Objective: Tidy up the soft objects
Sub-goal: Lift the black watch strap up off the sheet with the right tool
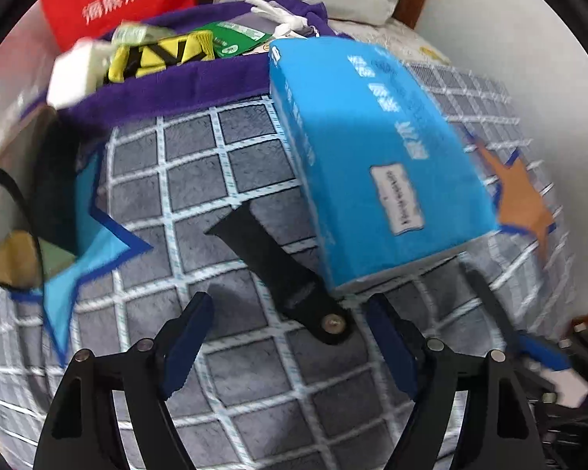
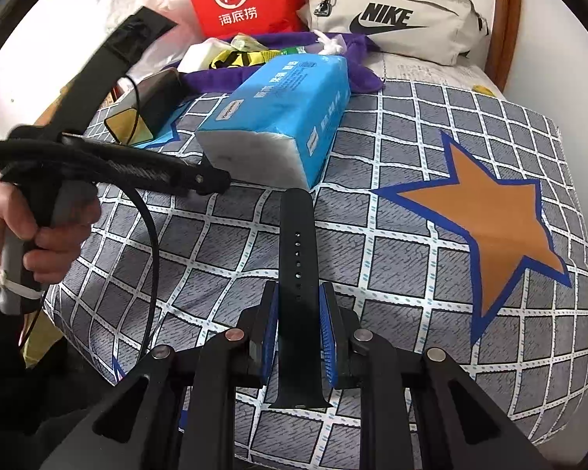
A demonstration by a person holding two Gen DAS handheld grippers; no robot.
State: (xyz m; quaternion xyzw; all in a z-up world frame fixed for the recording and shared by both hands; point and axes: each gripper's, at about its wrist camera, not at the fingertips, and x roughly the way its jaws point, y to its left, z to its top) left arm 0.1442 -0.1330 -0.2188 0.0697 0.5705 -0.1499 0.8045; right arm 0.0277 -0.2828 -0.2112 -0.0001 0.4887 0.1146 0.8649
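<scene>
The right gripper [image 2: 297,329] holds 1 black strap [image 2: 296,243] between narrow fingers, above the checked blanket [image 2: 431,211]; it looks light, rubbery, so grip mid-length. The left gripper [image 1: 290,337] is wide, empty. Behind lies a soft blue tissue pack [image 2: 290,105].

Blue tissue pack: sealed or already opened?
Opened. In the right wrist view the blue tissue pack has its near end torn away, with bare white tissues showing there instead of blue wrapper.

Right claw [image 2: 298,325] clamps a black watch strap [image 2: 297,258] — blue tissue pack [image 2: 290,105] beyond, on the checked blanket [image 2: 431,274].
</scene>
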